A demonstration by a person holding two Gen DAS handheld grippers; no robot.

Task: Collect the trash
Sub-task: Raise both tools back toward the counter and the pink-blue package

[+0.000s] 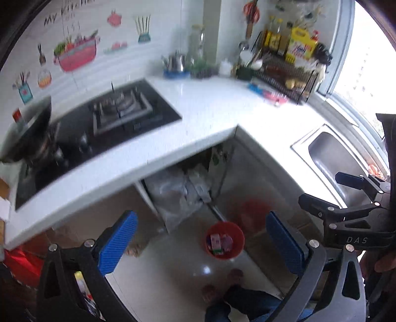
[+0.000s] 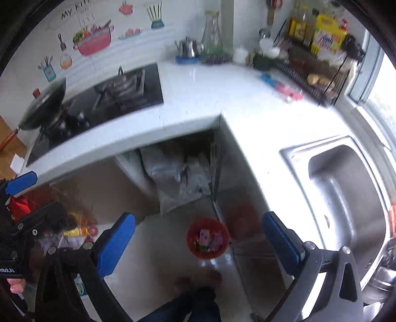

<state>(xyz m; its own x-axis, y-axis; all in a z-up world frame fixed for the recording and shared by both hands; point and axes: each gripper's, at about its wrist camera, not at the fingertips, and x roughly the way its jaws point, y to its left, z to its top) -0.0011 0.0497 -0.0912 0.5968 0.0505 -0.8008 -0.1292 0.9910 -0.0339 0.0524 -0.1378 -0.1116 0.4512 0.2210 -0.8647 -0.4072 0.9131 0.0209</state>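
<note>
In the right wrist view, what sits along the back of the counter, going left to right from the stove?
Wok → gas stove → steel kettle → glass vase → white jar → black wire rack holding bottles. The sink lies nearer, at the right.

"My Kitchen" (cut off) on wall sticker [image 2: 74, 12]; "DAS" on right gripper [image 1: 356, 239]

Floor and counter

A red bin [image 1: 224, 239] stands on the pale floor [image 1: 173, 260]; the white counter [image 1: 205, 111] carries a hob [image 1: 104, 123] and a rack [image 1: 292, 76].
</note>
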